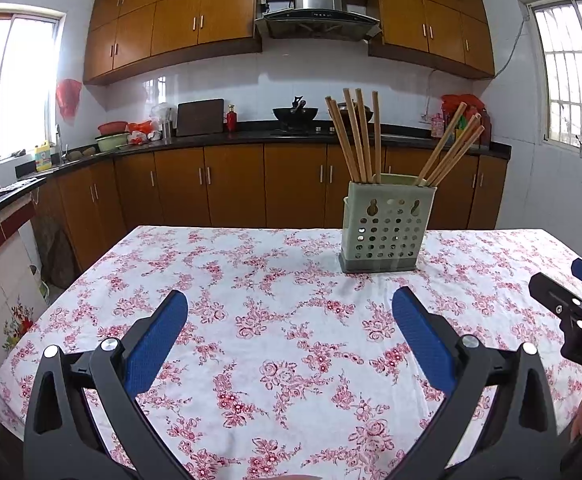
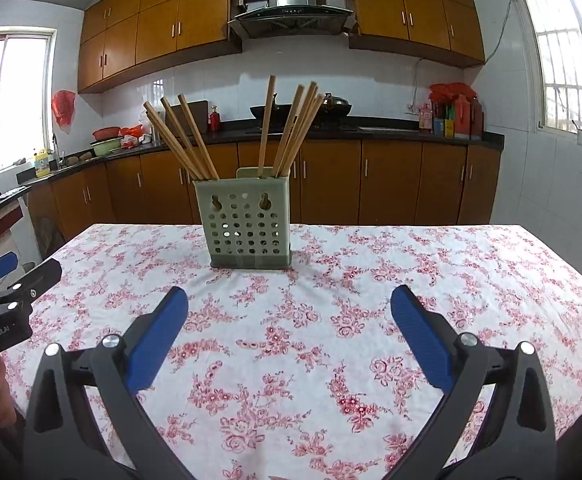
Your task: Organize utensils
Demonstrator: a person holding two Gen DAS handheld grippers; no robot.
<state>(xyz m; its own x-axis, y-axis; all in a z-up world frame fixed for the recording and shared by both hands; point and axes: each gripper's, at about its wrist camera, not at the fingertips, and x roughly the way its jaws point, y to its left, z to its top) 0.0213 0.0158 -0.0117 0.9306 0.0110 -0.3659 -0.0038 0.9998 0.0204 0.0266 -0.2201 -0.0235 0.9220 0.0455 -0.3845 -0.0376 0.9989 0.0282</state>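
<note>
A pale green perforated utensil holder (image 1: 385,232) stands upright on the floral tablecloth (image 1: 275,320). Two bunches of wooden chopsticks (image 1: 355,136) stick up out of it, one leaning left, one leaning right. It also shows in the right wrist view (image 2: 249,226) with its chopsticks (image 2: 291,128). My left gripper (image 1: 289,304) is open and empty, low over the cloth in front of the holder and to its left. My right gripper (image 2: 289,300) is open and empty, in front of the holder. Each gripper shows at the edge of the other's view.
The table (image 2: 491,264) is covered by the cloth to its far edge. Behind it run brown kitchen cabinets and a dark counter (image 1: 251,136) with a wok, bowls and bottles. Windows are at left and right.
</note>
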